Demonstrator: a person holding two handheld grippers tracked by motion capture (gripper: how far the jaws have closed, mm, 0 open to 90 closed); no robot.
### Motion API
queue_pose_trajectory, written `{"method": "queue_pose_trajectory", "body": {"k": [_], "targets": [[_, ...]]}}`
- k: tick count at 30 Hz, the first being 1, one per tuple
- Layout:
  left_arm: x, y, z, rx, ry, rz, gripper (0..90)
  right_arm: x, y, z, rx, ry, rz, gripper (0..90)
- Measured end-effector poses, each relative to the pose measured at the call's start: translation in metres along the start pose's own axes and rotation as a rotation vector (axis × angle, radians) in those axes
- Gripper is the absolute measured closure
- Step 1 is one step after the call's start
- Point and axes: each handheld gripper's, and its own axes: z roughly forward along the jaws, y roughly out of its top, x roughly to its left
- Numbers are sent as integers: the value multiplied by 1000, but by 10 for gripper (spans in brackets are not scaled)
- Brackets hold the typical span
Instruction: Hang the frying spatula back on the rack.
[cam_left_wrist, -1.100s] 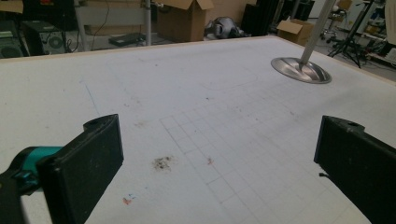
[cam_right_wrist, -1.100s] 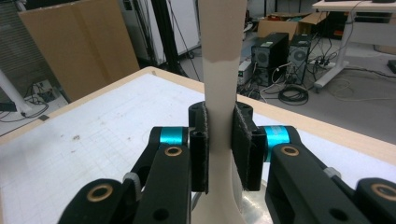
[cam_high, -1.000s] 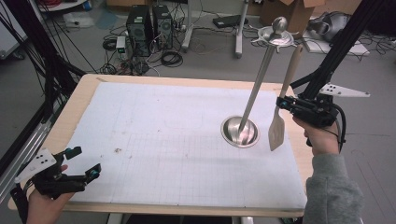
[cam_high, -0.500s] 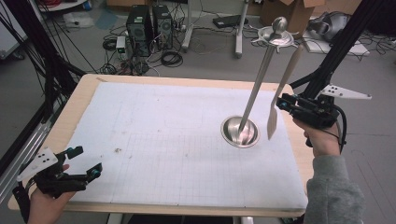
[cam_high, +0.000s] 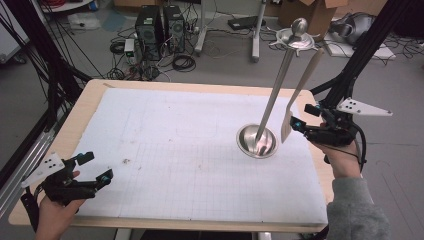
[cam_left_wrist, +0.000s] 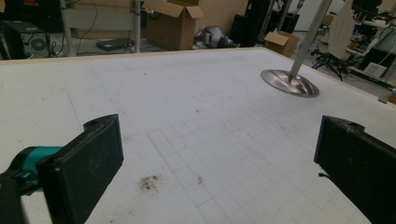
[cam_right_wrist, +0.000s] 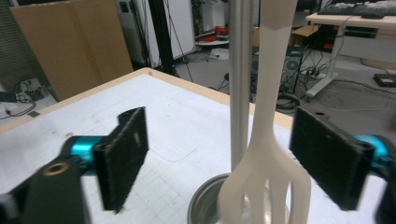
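The slotted spatula hangs from the top ring of the metal stand, whose round base sits on the white mat toward the three o'clock side of the tabletop. The spatula slants down to the right of the stand's pole, with its slotted head just beside the base, at about the base's two o'clock in the high view.

The right tool sits at the tabletop's three o'clock edge, held by a hand in a grey sleeve, and points toward the spatula's head. Its jaws have just been opening; in the right gripper view the pale spatula stands between the two black pads, with clear space on either side, so the pads do not press on it. The stand's pole rises just behind the spatula, and the rim of the base shows below.

The left tool rests near the tabletop's seven o'clock corner, well apart from the stand. In the left gripper view its jaws stand wide apart over the gridded mat with nothing between them, and the stand's base lies far off at about one o'clock.
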Motion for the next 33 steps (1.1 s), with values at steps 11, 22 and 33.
{"method": "queue_pose_trajectory", "body": {"k": [11,22,33], "targets": [[-1,5,10,-26,-4,4,18,17,-22,-9,-84,-107,-1,119],[-6,16,12,-76,-29,26,17,38,-50,-17,-107,-100,-13,119],[-7,22,16,-94,-53,23,17,59,-76,-18,-54,-25,-41,119]]}}
